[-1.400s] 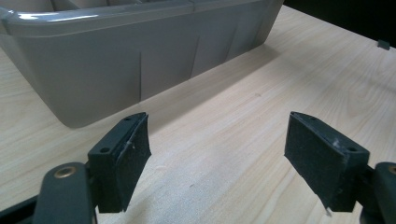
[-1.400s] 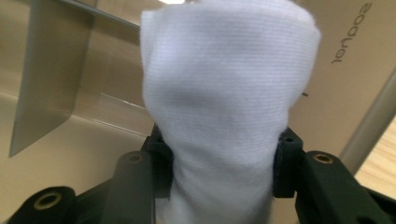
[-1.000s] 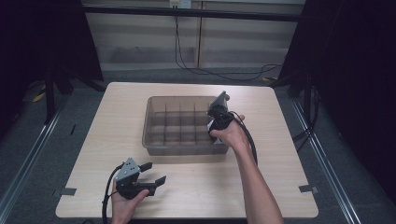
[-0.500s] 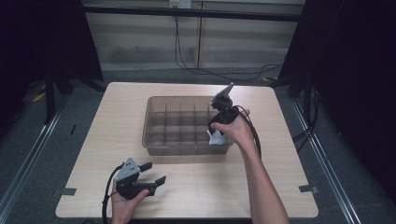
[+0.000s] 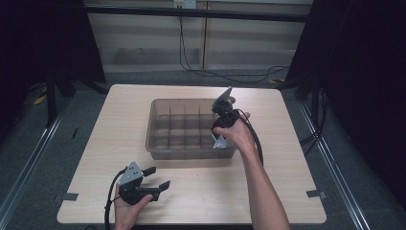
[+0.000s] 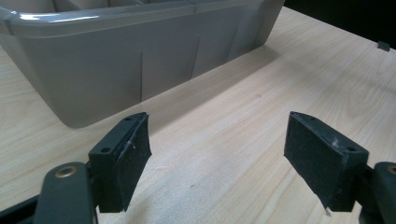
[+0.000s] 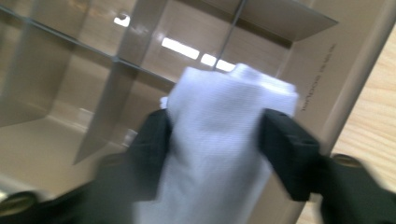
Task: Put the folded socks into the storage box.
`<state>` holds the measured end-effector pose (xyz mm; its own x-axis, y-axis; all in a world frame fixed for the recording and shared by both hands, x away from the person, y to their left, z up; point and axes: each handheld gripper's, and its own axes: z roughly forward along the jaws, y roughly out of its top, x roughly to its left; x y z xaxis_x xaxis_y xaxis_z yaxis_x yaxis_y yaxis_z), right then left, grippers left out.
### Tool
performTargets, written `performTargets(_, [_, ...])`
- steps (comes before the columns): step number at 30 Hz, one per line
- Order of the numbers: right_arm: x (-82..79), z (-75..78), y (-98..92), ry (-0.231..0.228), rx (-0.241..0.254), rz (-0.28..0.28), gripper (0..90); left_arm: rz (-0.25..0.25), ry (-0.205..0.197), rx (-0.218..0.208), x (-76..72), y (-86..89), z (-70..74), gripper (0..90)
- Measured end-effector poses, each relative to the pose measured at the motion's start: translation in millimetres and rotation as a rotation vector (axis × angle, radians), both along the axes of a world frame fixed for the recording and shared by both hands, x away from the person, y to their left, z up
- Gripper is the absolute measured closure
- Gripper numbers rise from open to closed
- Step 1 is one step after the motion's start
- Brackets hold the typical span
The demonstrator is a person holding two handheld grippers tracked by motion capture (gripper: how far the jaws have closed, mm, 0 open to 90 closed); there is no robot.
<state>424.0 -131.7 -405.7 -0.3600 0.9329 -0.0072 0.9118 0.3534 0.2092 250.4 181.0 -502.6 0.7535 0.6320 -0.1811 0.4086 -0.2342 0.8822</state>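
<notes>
— High view first: what sits nearest the person?

— The left tool (image 5: pixel 154 179), resting in the left hand (image 5: pixel 128 209) at the counter's (image 5: pixel 287 191) near edge, jaws wide apart and holding nothing. Its own view shows bare wood between the pads (image 6: pixel 125 158), with the bin wall just beyond.

— And farther out?

— The grey divided bin (image 5: pixel 163 143) at mid-counter. The right tool (image 5: pixel 219 136) dips over its near right corner, jaws pinched on a white folded cloth (image 7: pixel 224 140), which hangs above the compartments there.
</notes>
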Motion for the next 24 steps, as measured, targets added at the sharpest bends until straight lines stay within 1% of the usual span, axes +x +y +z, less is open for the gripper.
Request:
performTargets(1, [0.0, -0.5, -0.2, 0.001, 0.001, -0.004, 49.6, 0.001, 0.0, 0.001, 0.0, -0.1, 0.0, 22.4])
performTargets(2, [-0.3, -0.8, -0.2, 0.003, -0.005, 0.001, 56.9, 0.001, 0.0, 0.001, 0.0, 0.0, 0.0, 22.4])
performTargets(3, [-0.5, -0.8, -0.5, 0.007, -0.014, 0.003, 61.0, 0.001, 0.001, 0.001, 0.2, 0.0, 0.0, 22.4])
performTargets(5, [-0.3, -1.1, -3.3, 0.013, -0.015, -0.005, 66.6, -0.002, 0.006, 0.001, 0.4, 0.1, 0.0, 22.4])
performTargets(6, [-0.3, -2.5, -5.9, 0.024, -0.002, -0.009, 69.2, -0.002, 0.005, 0.001, 0.4, 0.2, 0.0, 22.4])
performTargets(7, [-0.3, -2.5, -5.9, 0.024, -0.002, -0.009, 69.2, -0.002, 0.005, 0.001, 0.4, 0.2, 0.0, 22.4])
performTargets(8, [-0.4, -4.4, -6.8, 0.045, -0.002, -0.002, 71.7, -0.001, 0.005, 0.0, 0.3, 0.2, 0.0, 22.3])
performTargets(9, [-0.4, -4.4, -6.8, 0.045, -0.002, -0.002, 71.7, -0.001, 0.005, 0.0, 0.3, 0.2, 0.0, 22.3])
performTargets(11, [0.0, -6.5, -7.2, 0.072, 0.0, -0.009, 73.8, -0.003, 0.006, 0.001, 0.4, 0.2, 0.0, 22.4])
performTargets(12, [0.0, -6.5, -7.2, 0.072, 0.0, -0.009, 73.8, -0.004, 0.006, 0.0, 0.4, 0.3, 0.0, 22.4])
performTargets(14, [0.6, -9.9, -7.1, 0.098, -0.004, -0.011, 74.5, -0.005, 0.0, 0.004, 0.3, 0.6, 0.1, 22.4])
performTargets(15, [0.8, -13.9, -7.1, 0.118, -0.009, -0.008, 74.7, -0.006, 0.0, 0.004, 0.3, 0.7, 0.1, 22.4])
performTargets(16, [1.6, -20.7, -9.7, 0.135, 0.002, -0.014, 74.9, -0.006, 0.002, 0.001, 0.3, 0.5, 0.1, 22.4])
performTargets(18, [2.2, -34.6, -14.8, 0.147, 0.038, -0.021, 75.4, -0.006, 0.002, -0.011, 0.0, 0.4, -0.1, 22.4])
performTargets(19, [2.2, -36.6, -15.9, 0.147, 0.048, -0.019, 75.8, -0.004, -0.003, -0.009, 0.0, 0.5, 0.0, 22.4])
performTargets(20, [2.1, -36.7, -14.8, 0.142, 0.039, -0.016, 75.8, -0.005, 0.003, 0.0, 0.5, 0.7, 0.0, 22.4])
performTargets(21, [2.5, -36.8, -13.6, 0.147, 0.031, -0.016, 75.8, -0.008, 0.008, 0.001, 0.7, 0.4, 0.0, 22.3])
performTargets(22, [4.9, -38.1, -12.0, 0.166, 0.02, -0.024, 76.0, -0.009, 0.004, -0.003, 0.6, 0.8, -0.1, 22.3])
performTargets(23, [4.9, -38.1, -12.0, 0.166, 0.02, -0.024, 76.0, -0.009, 0.004, -0.003, 0.6, 0.8, -0.1, 22.4])
performTargets(24, [5.7, -39.4, -8.8, 0.171, -0.006, -0.018, 76.0, -0.004, -0.002, -0.01, 0.1, 0.7, -0.1, 22.4])
